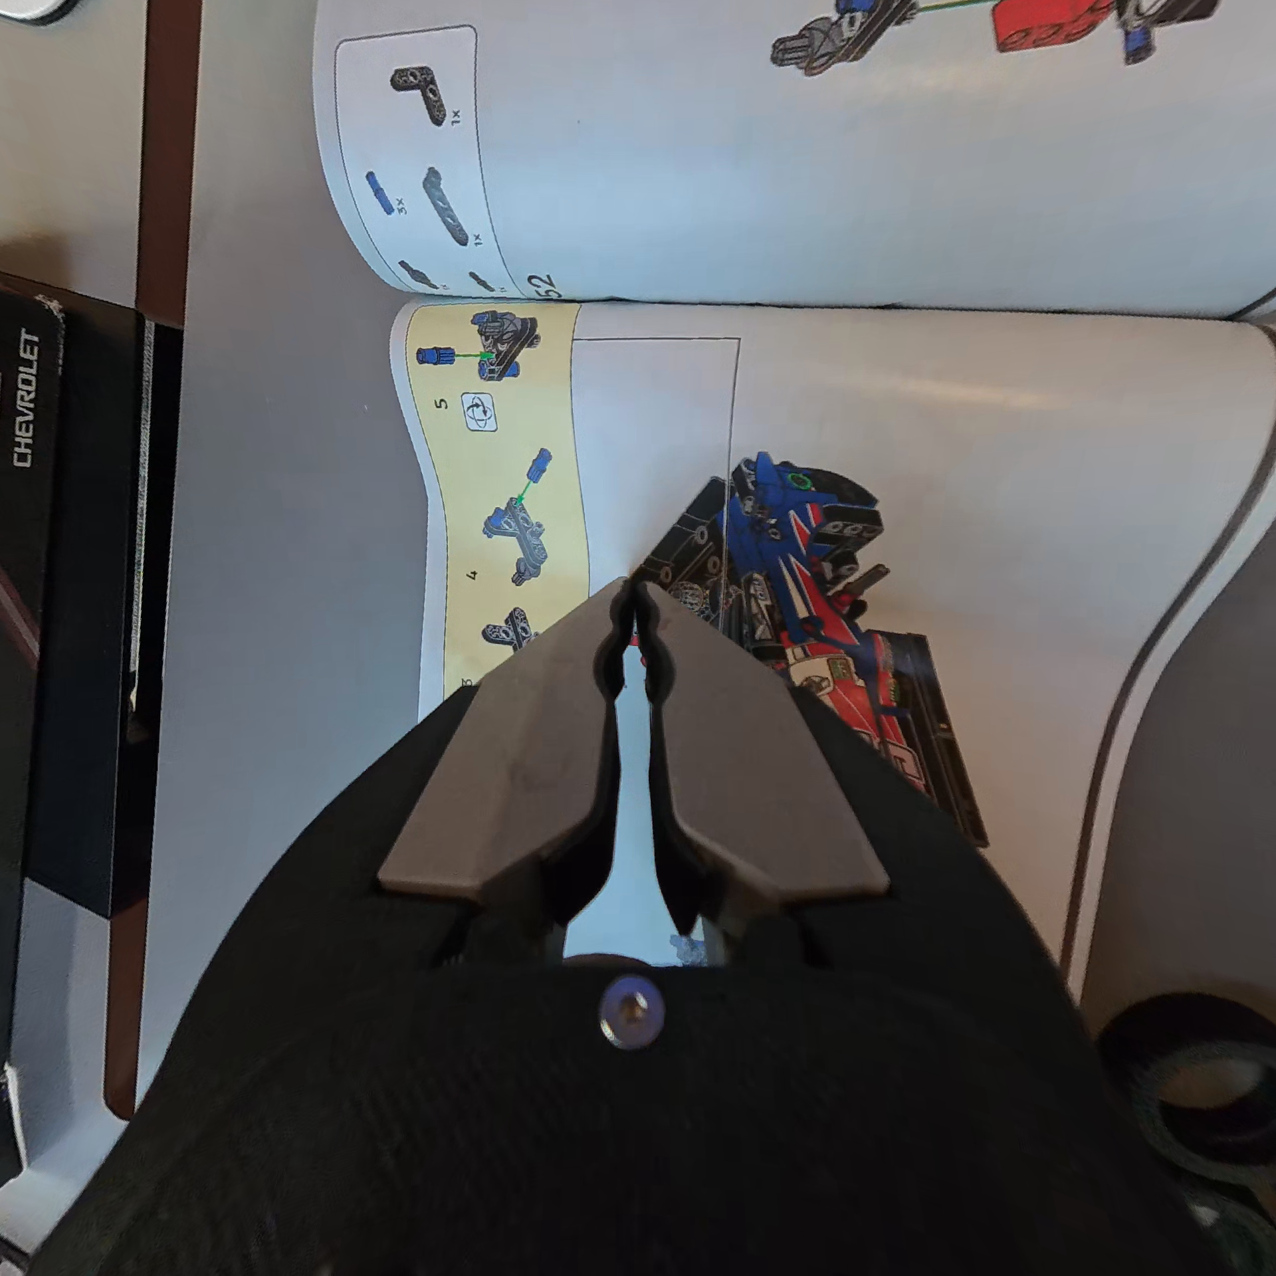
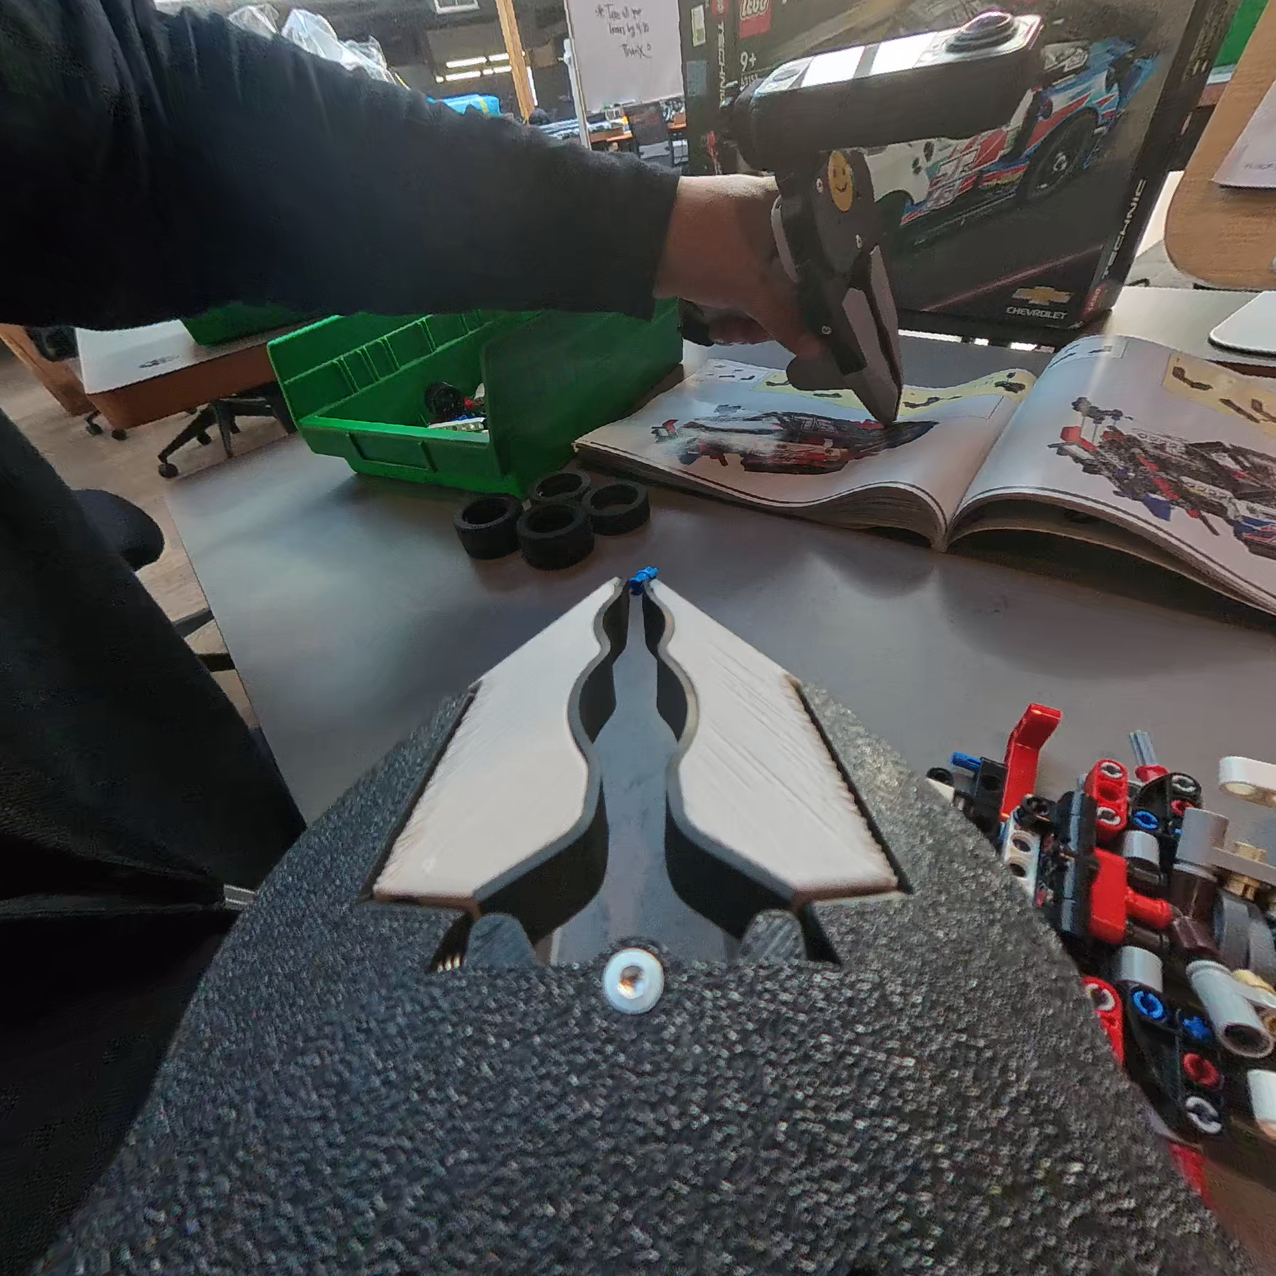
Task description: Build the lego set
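Observation:
My left gripper (image 1: 634, 588) is shut and empty, its tips pressed down on the open instruction booklet (image 1: 897, 387) at the printed car picture. It also shows in the right wrist view (image 2: 887, 411), held by a hand over the booklet (image 2: 794, 469). My right gripper (image 2: 639, 587) is shut on a small blue pin (image 2: 642, 575), held above the grey table (image 2: 828, 656). The partly built lego model (image 2: 1118, 897), red, black and grey, lies on the table to the right of my right gripper.
A green bin (image 2: 442, 407) with loose parts stands at the back left. Several black tyres (image 2: 552, 518) lie in front of it. The set's box (image 2: 967, 172) stands behind the booklet and also shows in the left wrist view (image 1: 69, 552). A tyre (image 1: 1201, 1091) lies near the booklet. My hands' fingertips stand some 30 centimetres from each other.

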Demonstrator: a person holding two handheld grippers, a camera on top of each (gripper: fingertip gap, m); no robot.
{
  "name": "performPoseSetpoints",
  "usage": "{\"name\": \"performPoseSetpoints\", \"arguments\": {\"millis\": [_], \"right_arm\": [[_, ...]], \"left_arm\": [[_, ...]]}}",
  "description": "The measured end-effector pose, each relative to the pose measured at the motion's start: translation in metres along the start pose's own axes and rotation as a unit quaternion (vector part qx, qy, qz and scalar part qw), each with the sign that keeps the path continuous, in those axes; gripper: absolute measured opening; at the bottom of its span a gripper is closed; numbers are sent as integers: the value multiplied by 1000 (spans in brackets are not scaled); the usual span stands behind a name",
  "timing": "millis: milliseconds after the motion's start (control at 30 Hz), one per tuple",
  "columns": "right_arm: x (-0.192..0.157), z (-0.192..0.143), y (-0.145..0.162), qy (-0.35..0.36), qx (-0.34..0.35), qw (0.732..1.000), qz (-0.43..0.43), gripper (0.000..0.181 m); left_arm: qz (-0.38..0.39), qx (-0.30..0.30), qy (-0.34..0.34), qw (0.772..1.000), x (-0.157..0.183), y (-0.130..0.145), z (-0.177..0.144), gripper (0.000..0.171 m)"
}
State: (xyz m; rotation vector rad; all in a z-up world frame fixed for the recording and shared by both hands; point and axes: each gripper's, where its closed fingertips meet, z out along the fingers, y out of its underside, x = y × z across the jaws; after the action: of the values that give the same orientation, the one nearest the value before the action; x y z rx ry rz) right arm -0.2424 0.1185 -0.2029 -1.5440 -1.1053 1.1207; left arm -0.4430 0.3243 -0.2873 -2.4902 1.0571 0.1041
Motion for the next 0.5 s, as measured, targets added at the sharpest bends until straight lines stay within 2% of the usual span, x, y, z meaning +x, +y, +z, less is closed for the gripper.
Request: {"name": "performPoseSetpoints", "arguments": {"millis": [267,433,500], "right_arm": [[-2,-8,-9,-31,37,999,18,3],[-11,-3,-3,-67,9,998,19,3],[-12,4,9,-67,-37,997,15,3]], "left_arm": [[-22,-2,5,1000,0,1,0,0],[-24,-40,-11,999,-4,11,-4,0],[-16,-62,-30,997,-6,19,-8,0]]}}
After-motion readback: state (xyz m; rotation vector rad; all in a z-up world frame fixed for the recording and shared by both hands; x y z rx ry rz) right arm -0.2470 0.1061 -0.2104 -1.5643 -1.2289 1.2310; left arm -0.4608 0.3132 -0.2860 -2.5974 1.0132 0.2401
